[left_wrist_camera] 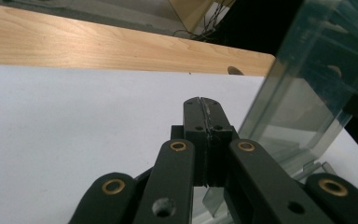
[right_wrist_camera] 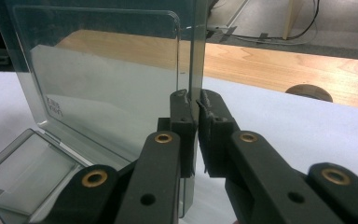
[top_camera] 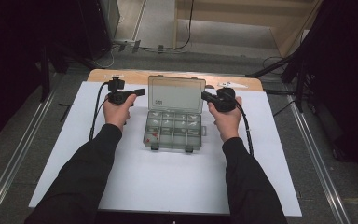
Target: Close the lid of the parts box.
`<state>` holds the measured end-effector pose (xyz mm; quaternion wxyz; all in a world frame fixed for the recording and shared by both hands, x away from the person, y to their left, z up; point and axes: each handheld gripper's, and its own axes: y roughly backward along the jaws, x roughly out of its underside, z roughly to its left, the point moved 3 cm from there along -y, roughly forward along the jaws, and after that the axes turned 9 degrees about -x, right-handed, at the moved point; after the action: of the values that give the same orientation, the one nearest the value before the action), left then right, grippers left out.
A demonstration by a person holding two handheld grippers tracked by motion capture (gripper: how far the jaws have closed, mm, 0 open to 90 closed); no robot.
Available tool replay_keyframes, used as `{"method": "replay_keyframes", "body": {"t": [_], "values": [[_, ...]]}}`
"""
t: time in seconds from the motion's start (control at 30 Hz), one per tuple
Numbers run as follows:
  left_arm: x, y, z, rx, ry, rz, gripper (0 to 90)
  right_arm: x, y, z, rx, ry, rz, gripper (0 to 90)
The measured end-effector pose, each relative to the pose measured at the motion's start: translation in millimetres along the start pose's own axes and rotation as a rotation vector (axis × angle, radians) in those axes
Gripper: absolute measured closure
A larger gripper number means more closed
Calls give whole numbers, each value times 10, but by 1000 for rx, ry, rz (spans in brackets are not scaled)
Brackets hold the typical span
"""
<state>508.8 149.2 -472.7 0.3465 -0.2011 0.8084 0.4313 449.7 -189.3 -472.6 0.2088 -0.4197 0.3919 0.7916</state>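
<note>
pinching clear plastic lid (right_wrist_camera: 102,88) edge in right tongs (right_wrist_camera: 195,109), left tongs (left_wrist_camera: 206,116) closed empty

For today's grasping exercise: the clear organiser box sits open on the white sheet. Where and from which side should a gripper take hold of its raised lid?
Probably the lid's thin side edge, approached from the side, level with the table. The lid stands near upright, so its side edges are free and slim enough to fit between the pads. The right gripper is clamped on one such edge, showing that it works; the left gripper sits shut beside the other edge.
</note>
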Motion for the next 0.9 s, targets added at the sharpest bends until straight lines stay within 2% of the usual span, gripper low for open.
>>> {"method": "replay_keyframes", "body": {"t": [0.13, 0.3, 0.4, 0.5, 0.73, 0.8, 0.9], "values": [[-28, -86, -35, -6, -14, 21, 900, 15, 6, 3, -1, 10, -12, 858], [-53, -130, -98, 25, -3, 21, 900, 21, 22, 18, 1, 28, -17, 858], [-73, -125, -137, 33, -24, 21, 900, 30, 33, 40, 4, 46, -32, 857], [-97, -110, -140, 38, -17, 13, 900, 57, 40, 44, 6, 48, -44, 856], [-103, -84, -161, 87, -8, 16, 900, 73, 58, 53, -7, 53, -48, 854], [-96, -86, -167, 90, -24, 18, 900, 82, 64, 64, -13, 63, -48, 853], [-95, -92, -174, 91, -23, 15, 900, 94, 69, 83, -13, 69, -47, 852]]}}
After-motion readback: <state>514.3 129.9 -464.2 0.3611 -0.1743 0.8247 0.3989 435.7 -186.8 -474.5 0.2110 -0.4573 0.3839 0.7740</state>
